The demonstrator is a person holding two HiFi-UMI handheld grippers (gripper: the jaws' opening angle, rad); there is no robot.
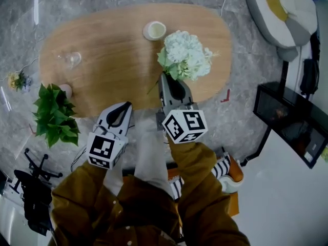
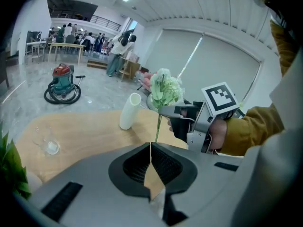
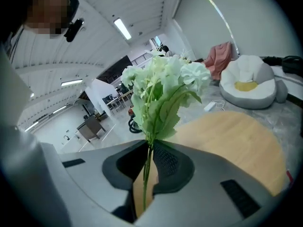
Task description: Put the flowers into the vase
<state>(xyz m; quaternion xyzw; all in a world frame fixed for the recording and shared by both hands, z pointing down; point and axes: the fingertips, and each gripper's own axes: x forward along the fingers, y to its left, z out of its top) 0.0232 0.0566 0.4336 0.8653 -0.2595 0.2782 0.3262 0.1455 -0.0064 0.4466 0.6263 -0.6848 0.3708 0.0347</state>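
- The flowers (image 1: 184, 55), a pale green-white bunch, hang in the air over the table (image 1: 102, 86), short of the white vase (image 1: 154, 30), which stands upright near the far side.
- The right gripper (image 1: 170, 83) has its jaws pinched on the thin stems.
- The left gripper (image 1: 124, 108) waits beside it, jaws closed on nothing.
- My worry: the heavy heads may swivel in that grip, and stems catching the rim could tip the narrow, unsteadied vase.
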